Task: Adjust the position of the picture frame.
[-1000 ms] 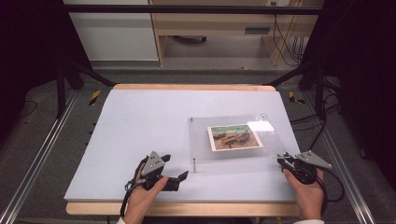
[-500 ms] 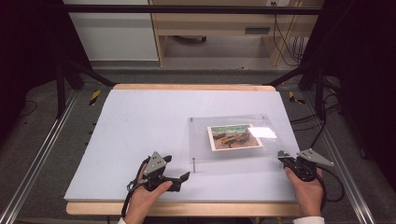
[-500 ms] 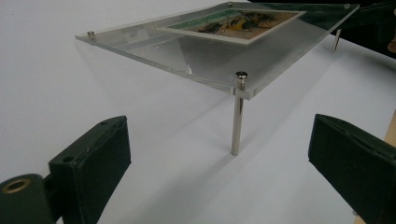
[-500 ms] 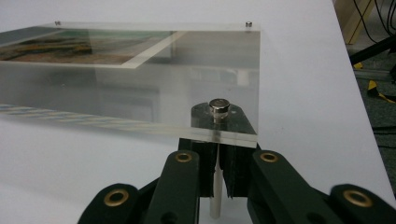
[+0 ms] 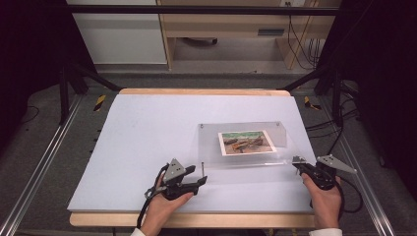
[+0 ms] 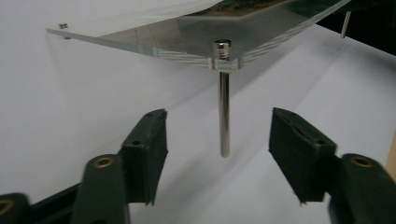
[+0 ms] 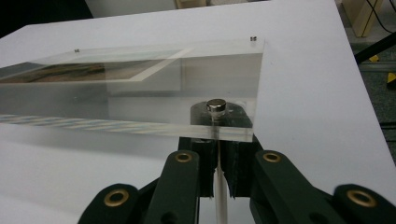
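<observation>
While my right gripper pinches one near-corner standoff pin of the acrylic photo frame on the bench, my left gripper straddles the other pin, jaws spread, grasp outstanding.

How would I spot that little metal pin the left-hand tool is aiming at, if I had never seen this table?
Start at the white table and find the clear acrylic frame with a photo in it. At its near left corner a thin silver leg hangs down, standing free between the left gripper's open jaws. The matching near right leg is already clamped by the right gripper.
</observation>
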Available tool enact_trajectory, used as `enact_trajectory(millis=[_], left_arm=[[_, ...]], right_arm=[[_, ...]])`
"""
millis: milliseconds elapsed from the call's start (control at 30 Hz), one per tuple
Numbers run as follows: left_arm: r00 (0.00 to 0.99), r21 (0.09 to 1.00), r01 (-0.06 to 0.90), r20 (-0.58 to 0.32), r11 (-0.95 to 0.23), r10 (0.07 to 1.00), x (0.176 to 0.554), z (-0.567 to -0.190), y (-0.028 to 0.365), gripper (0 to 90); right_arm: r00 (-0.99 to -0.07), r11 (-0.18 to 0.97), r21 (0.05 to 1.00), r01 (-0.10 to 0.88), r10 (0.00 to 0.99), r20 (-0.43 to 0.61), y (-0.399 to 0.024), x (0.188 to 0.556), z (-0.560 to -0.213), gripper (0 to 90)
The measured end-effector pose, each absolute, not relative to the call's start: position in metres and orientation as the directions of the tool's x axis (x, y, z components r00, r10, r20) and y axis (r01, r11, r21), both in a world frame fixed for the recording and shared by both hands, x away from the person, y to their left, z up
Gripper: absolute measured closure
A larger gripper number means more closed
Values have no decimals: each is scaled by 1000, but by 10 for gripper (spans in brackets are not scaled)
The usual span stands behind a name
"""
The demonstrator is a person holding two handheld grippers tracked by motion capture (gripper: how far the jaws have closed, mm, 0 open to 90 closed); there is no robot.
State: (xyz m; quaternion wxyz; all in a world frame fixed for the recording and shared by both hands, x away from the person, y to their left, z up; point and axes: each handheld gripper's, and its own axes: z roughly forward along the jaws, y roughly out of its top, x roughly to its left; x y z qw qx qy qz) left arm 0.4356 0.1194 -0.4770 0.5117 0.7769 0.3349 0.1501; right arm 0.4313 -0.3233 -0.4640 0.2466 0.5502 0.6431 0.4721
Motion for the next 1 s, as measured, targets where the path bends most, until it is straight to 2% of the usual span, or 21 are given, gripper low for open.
enact_trajectory(millis=[67, 100, 233, 400, 567, 700, 833, 933, 1000], left_arm=[[725, 901, 367, -121, -231, 678, 439, -477, 116, 461], [724, 906, 366, -134, -212, 677, 441, -477, 115, 522], [720, 917, 366, -171, -158, 673, 446, -478, 111, 668], [718, 924, 370, -220, -94, 661, 448, -480, 109, 794], [693, 910, 414, -293, -31, 658, 450, -480, 111, 832], [692, 911, 409, -268, -58, 671, 449, -477, 109, 839], [692, 908, 413, -265, -67, 671, 450, -476, 109, 839], [695, 908, 411, -256, -79, 672, 450, -476, 109, 841], [695, 909, 411, -259, -75, 670, 450, -476, 109, 841]], right_arm=[[-270, -53, 877, 478, 941, 204, -323, 431, -463, 836], [-269, -55, 877, 478, 941, 205, -323, 431, -463, 836], [-269, -57, 875, 481, 940, 209, -323, 430, -462, 836], [-271, -57, 874, 483, 939, 211, -323, 430, -462, 835], [-272, -50, 874, 483, 940, 204, -323, 431, -463, 836], [-279, -38, 875, 482, 940, 194, -323, 431, -464, 832], [-293, -25, 878, 478, 938, 186, -321, 432, -467, 783], [-297, -15, 881, 473, 939, 175, -320, 434, -467, 787], [-295, -13, 887, 461, 941, 167, -321, 433, -466, 823]])
